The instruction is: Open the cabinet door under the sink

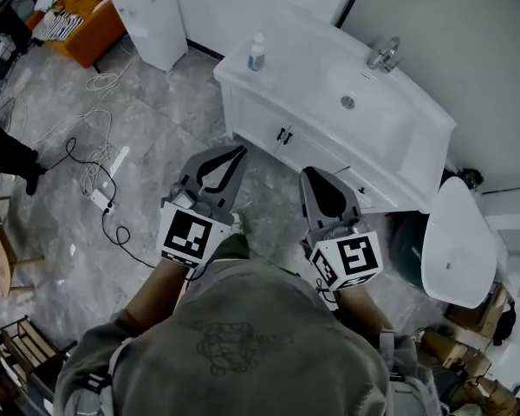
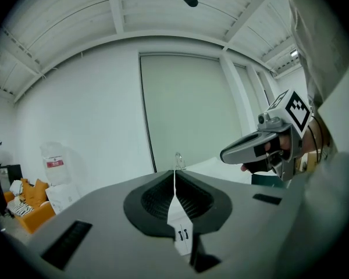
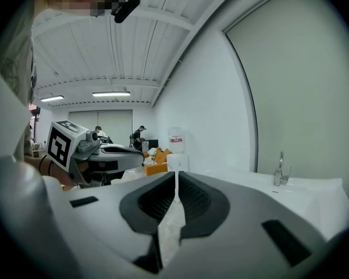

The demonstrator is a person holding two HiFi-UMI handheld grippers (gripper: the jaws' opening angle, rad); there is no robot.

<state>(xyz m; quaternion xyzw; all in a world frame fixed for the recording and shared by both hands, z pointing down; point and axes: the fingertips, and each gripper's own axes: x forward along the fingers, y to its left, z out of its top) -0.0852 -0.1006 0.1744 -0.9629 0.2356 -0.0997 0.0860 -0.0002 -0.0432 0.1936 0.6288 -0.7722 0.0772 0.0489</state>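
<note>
- Standing back from a white sink unit [image 1: 416,159], a person holds two grippers out in front, both well apart from the cabinet.
- The left gripper [image 1: 232,155] has its jaws drawn together to a thin slit with nothing between them. Its own view looks through that slit at the cabinet doors [image 2: 180,232].
- The right gripper [image 1: 313,178] is likewise closed to a hairline gap and empty, pointing toward the counter and the tap [image 3: 280,170].
- The cabinet doors [image 1: 258,120] sit under the basin, facing the person. Their two dark handles [image 1: 283,134] stand side by side at the centre seam.
- The task looks barely begun: the doors appear shut and neither tool touches them.
- Risk one: jaws this narrow would likely butt against a handle rather than take it, so they need spreading before the reach.
- Risk two: with the handles so near each other, a loose aim could catch both and pull the doors against each other.
- Risk three: cables and a power strip [image 1: 99,199] trail across the floor to the left, a likely snag for a foot stepping in.
- Risk four: a small bottle [image 1: 256,52] stands near the counter's corner, where a jolt to the unit might tip it.
</note>
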